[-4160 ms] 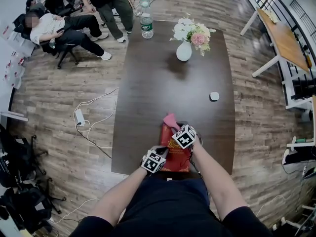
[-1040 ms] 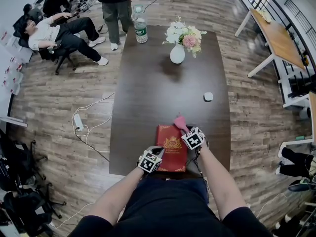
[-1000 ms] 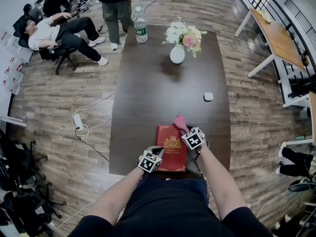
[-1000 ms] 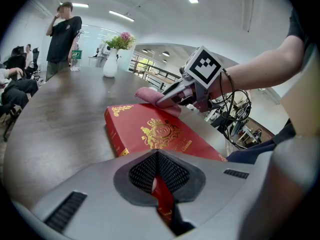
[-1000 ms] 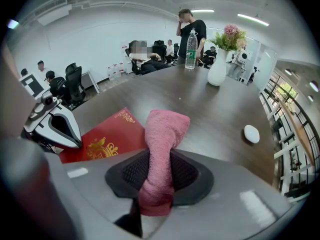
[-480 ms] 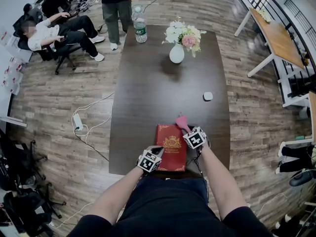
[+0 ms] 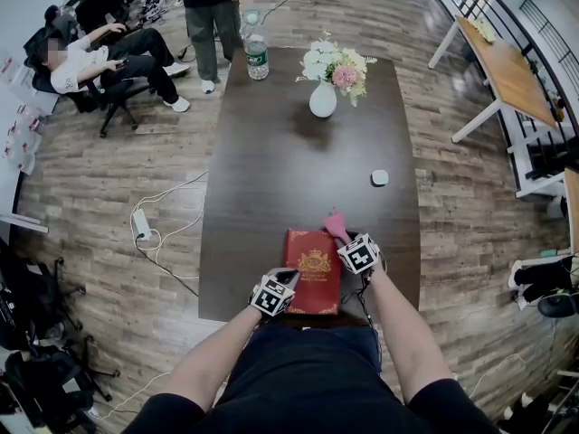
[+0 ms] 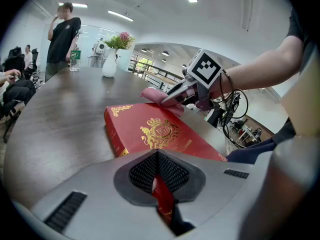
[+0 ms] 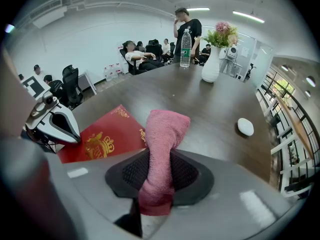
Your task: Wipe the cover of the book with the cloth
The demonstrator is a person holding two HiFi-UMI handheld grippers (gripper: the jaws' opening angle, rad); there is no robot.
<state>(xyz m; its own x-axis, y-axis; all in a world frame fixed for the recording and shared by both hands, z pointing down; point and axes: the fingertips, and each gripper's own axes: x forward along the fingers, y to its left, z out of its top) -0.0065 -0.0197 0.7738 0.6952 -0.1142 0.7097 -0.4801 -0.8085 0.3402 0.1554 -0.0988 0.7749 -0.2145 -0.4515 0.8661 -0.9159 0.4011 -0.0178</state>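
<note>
Right hand-held gripper (image 9: 155, 179) clamps looped-pile pink cloth (image 9: 165, 129) beside rectangular red book (image 9: 105, 134).

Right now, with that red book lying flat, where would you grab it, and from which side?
Its near left corner, coming in low from the near side: the book lies flat, so only a thin edge fits between jaws. The left gripper is shut there, leaving the cover free for the cloth.

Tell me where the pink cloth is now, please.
The pink cloth is clamped in the right gripper, at the far right corner of the red book, near the dark table's near edge in the head view.
</note>
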